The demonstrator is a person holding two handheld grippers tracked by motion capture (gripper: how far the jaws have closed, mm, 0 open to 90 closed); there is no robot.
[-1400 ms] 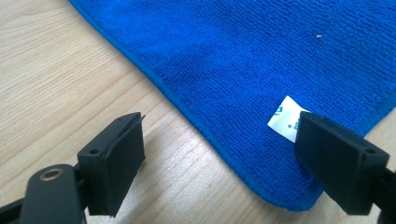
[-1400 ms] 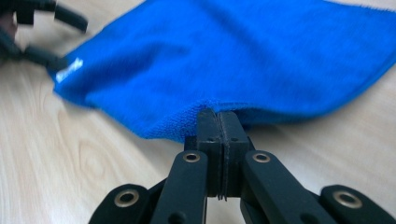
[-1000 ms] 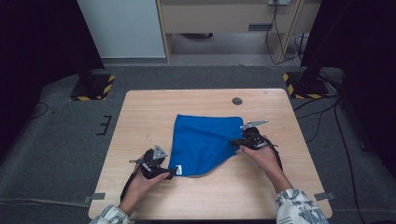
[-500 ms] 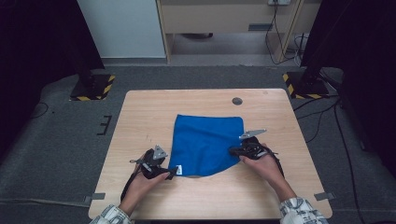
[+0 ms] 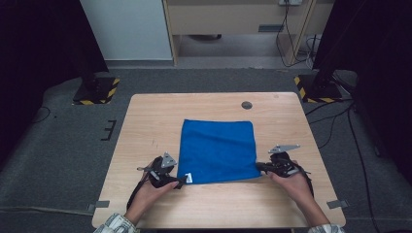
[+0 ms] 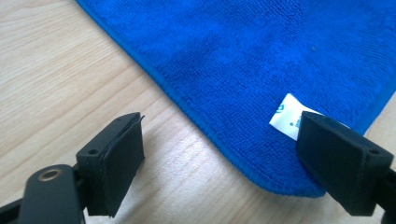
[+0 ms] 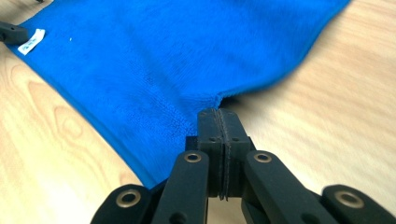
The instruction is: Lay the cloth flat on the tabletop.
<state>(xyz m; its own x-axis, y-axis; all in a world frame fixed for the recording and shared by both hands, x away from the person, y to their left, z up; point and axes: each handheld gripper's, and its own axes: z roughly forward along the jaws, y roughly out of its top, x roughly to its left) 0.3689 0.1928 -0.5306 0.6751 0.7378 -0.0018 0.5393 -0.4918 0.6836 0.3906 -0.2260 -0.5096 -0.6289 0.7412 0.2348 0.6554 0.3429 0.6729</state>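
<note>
Blue cloth (image 5: 217, 150) is spread flat on the table (image 5: 145, 121), nearer its front edge. Its front-right corner is clamped in the clenched right claw (image 7: 219, 122). The left claw (image 6: 219, 161) is held released, jaws astride the front-left corner beside the white tag (image 6: 287, 114), cloth lying just ahead of it. No container is present. Closing on that corner is judged the likely next step.

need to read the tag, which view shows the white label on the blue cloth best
The left gripper view: the white label sits large beside that tool's open jaw, print partly visible. The right gripper view shows it small and far off; the high view shows a speck at the blue cloth corner.
</note>
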